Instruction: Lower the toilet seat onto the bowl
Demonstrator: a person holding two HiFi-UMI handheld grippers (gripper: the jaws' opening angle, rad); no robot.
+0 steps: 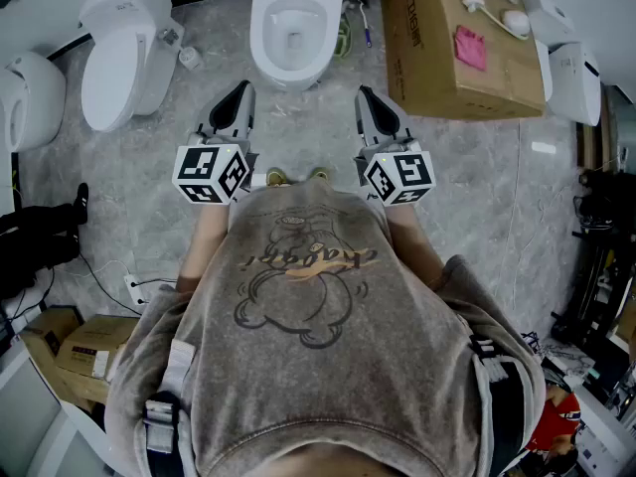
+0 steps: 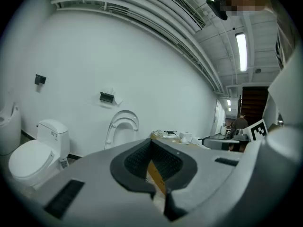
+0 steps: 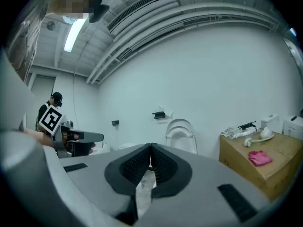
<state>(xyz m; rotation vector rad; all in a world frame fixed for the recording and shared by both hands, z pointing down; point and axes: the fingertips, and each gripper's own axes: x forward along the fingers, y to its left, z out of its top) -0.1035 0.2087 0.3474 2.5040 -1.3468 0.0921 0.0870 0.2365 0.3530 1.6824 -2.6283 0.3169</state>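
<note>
A white toilet [image 1: 291, 28] stands straight ahead against the wall, its bowl open to view from above. In the left gripper view its seat [image 2: 124, 124] stands upright against the wall, and the right gripper view shows the same raised seat [image 3: 181, 134]. I hold both grippers in front of my chest, well short of the bowl and pointing towards it. My left gripper [image 1: 241, 91] is shut with nothing in it, its jaws [image 2: 151, 143] meeting. My right gripper [image 1: 365, 97] is shut and empty too, pads together [image 3: 150, 148].
A second toilet [image 1: 119, 58] with its lid down stands to the left. A cardboard box [image 1: 447, 58] with a pink cloth [image 1: 470, 48] on it stands right of the bowl. Small boxes [image 1: 84, 351] and cables lie at lower left. The floor is grey marble.
</note>
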